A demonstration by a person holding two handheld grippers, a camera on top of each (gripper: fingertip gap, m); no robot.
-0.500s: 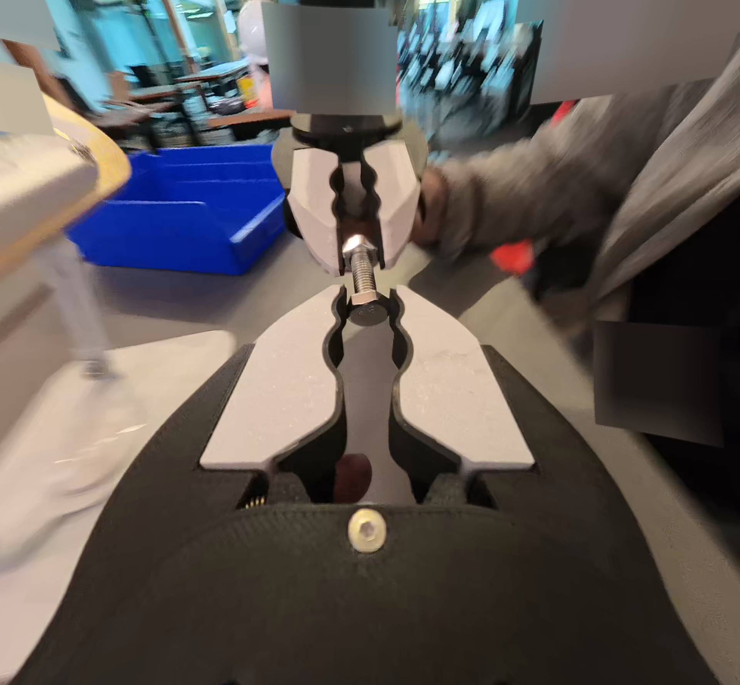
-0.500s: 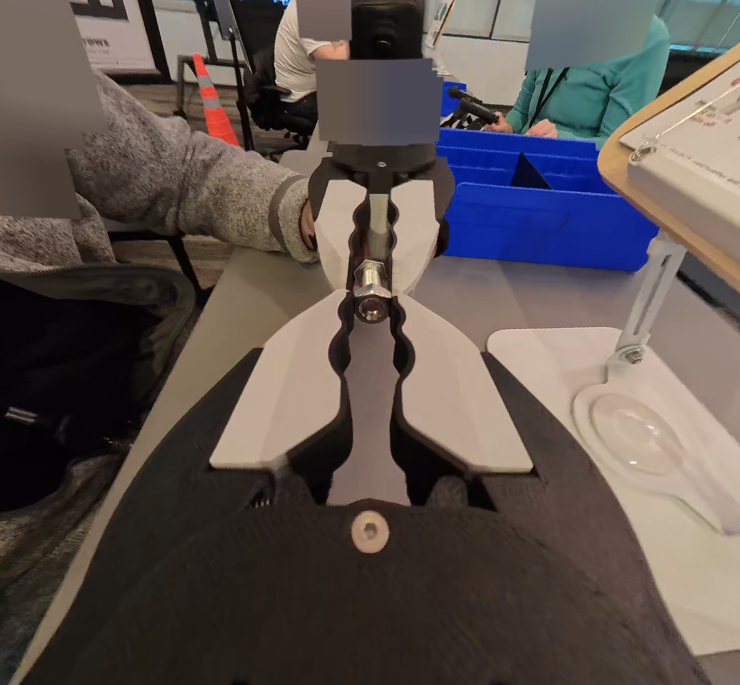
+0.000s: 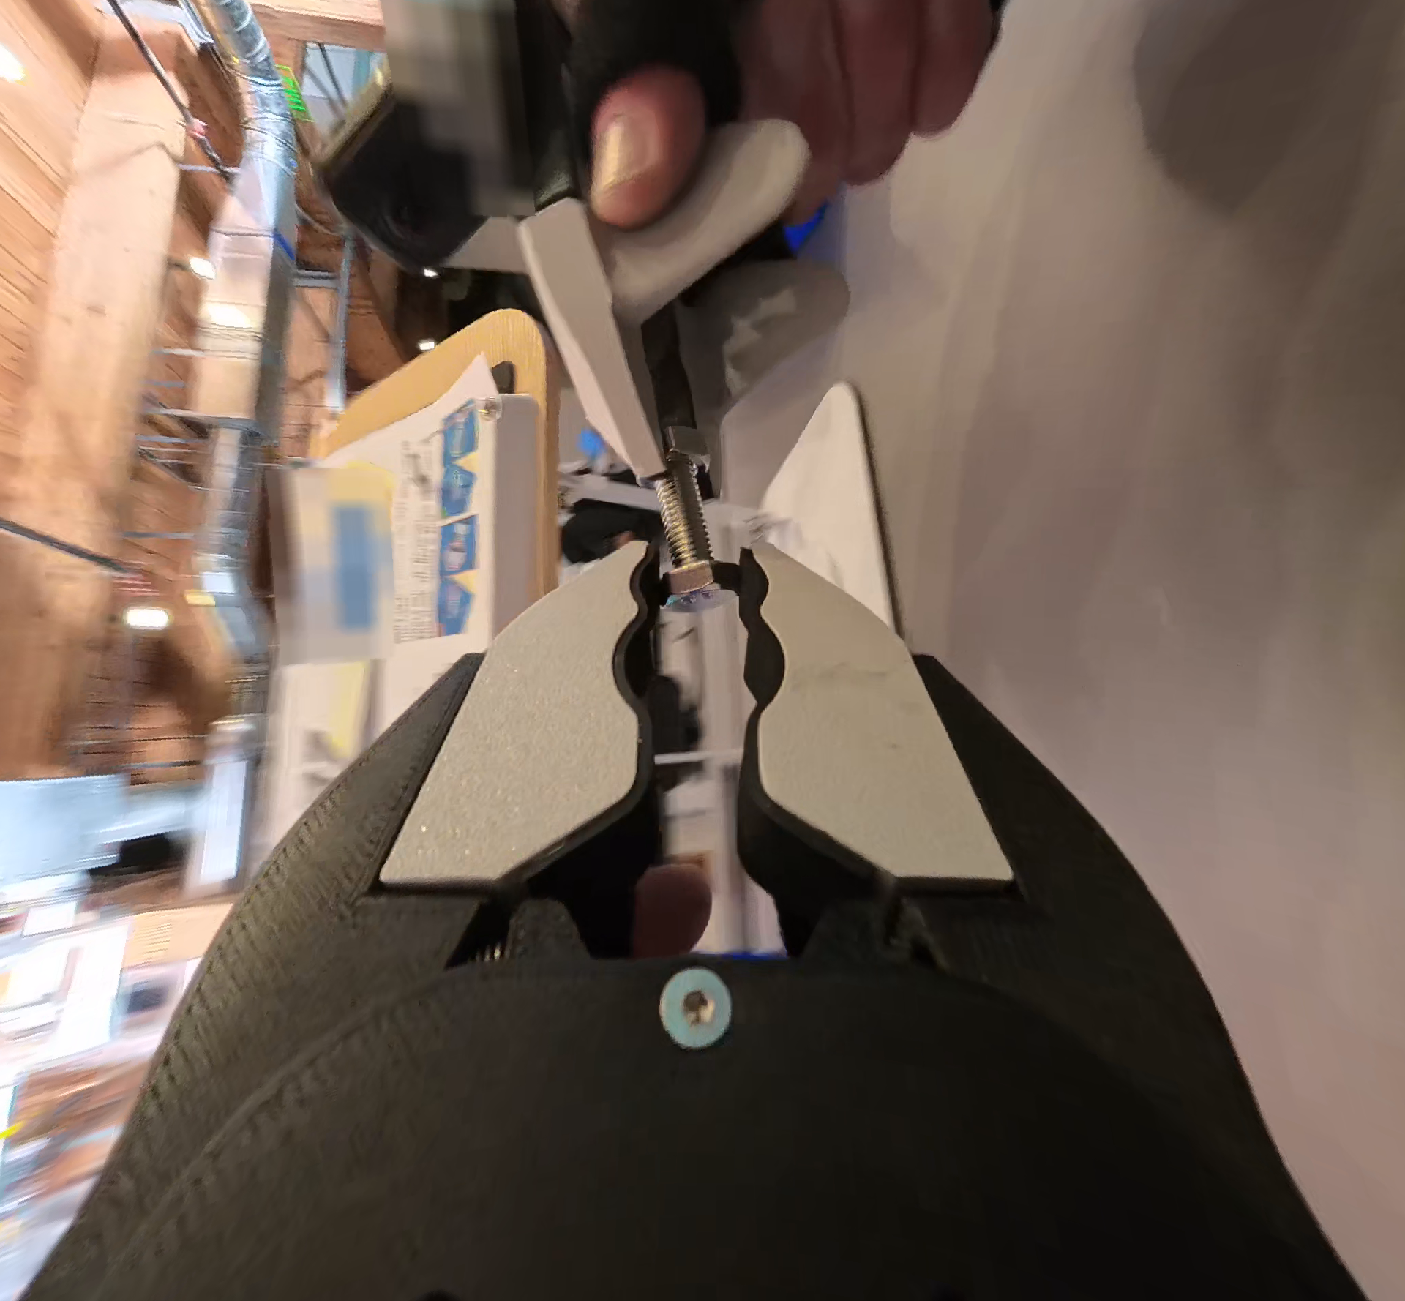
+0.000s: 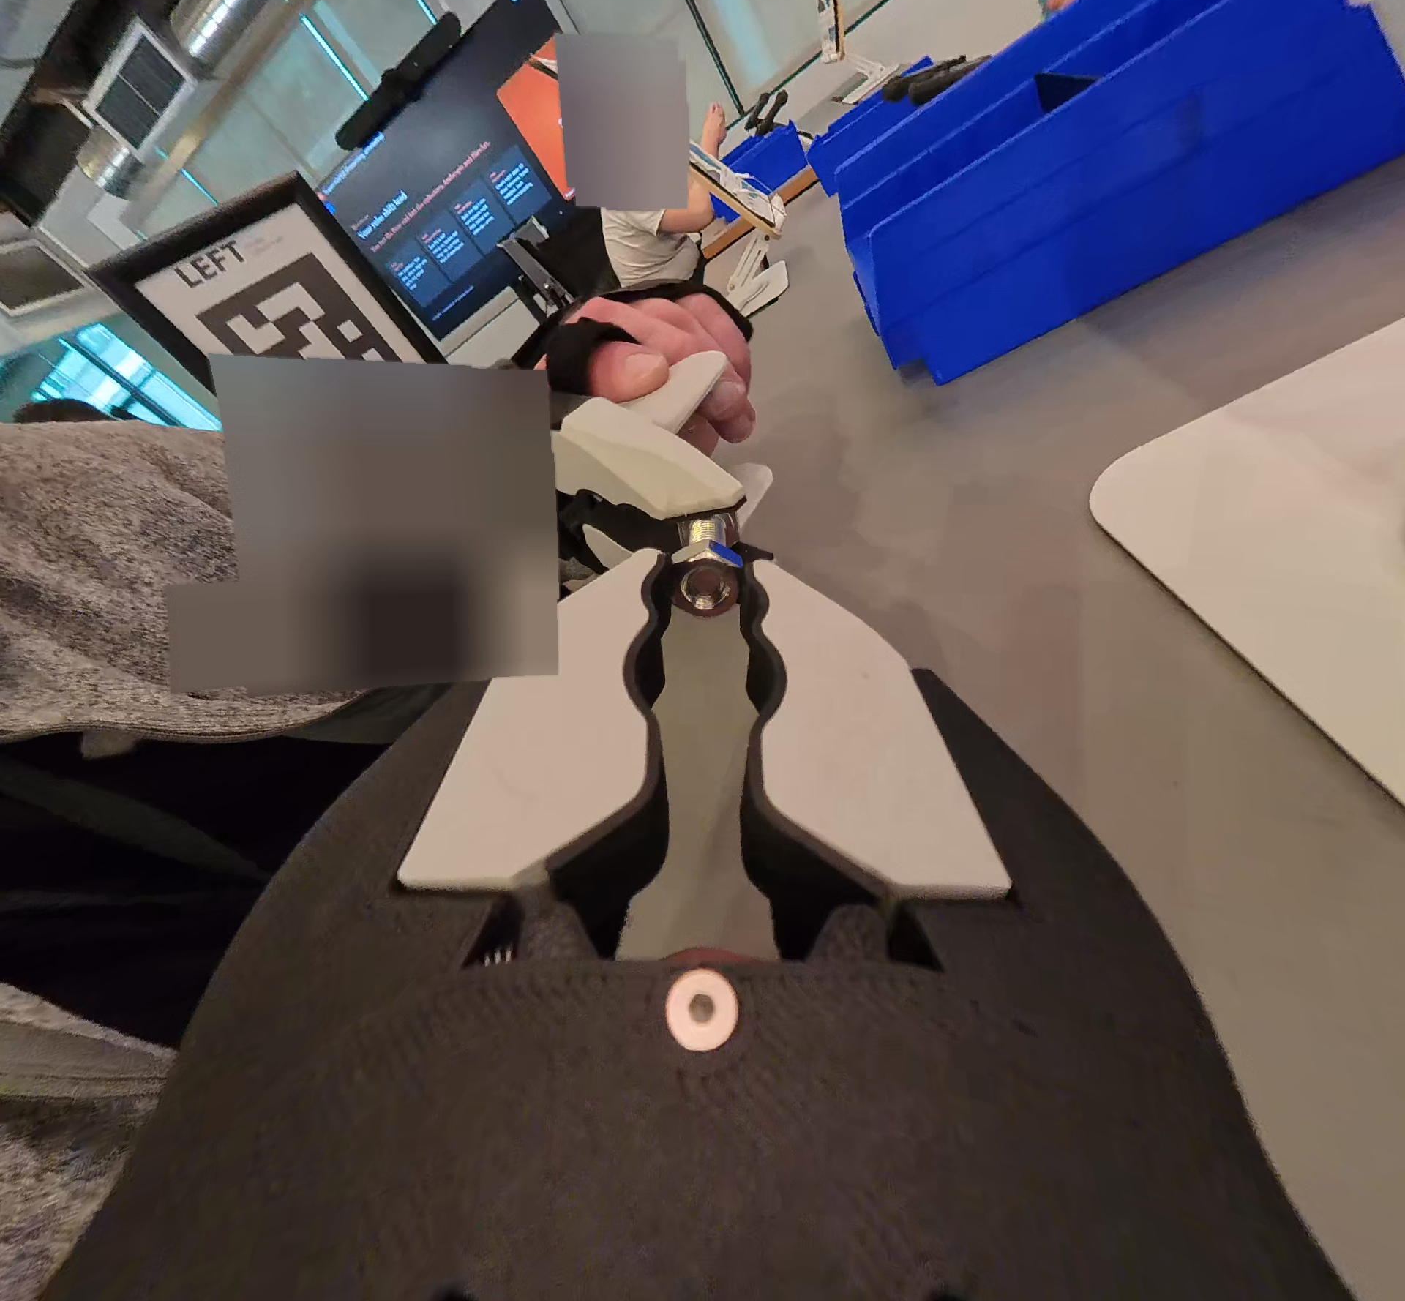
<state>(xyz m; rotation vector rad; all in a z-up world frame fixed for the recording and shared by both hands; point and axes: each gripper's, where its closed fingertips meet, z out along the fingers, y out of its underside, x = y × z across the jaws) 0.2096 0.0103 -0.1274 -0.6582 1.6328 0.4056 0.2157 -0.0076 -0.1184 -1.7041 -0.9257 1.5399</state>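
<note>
Left wrist view: the frame is rolled on its side and the background is blurred. At centre, the left gripper (image 3: 690, 582) pinches the hex head of a steel bolt (image 3: 684, 516) between its black-lined fingertips. The threaded shank runs up the frame to a hex nut (image 3: 684, 442), clamped in the tips of the right gripper (image 3: 679, 460). A hand (image 3: 798, 48) grasps that gripper at upper centre. A wooden board carrying a printed sheet (image 3: 433, 504) lies at left, and a white mat (image 3: 832, 497) stands just right of the bolt.

Right wrist view: at centre, the right gripper's fingertips squeeze the nut (image 4: 707, 586), seen end-on with its bore showing. Just above it, the thread enters the left gripper's white fingers (image 4: 646, 478). Both tools hang above a grey table (image 4: 950, 489). Blue bins (image 4: 1102, 200) fill the upper right.
</note>
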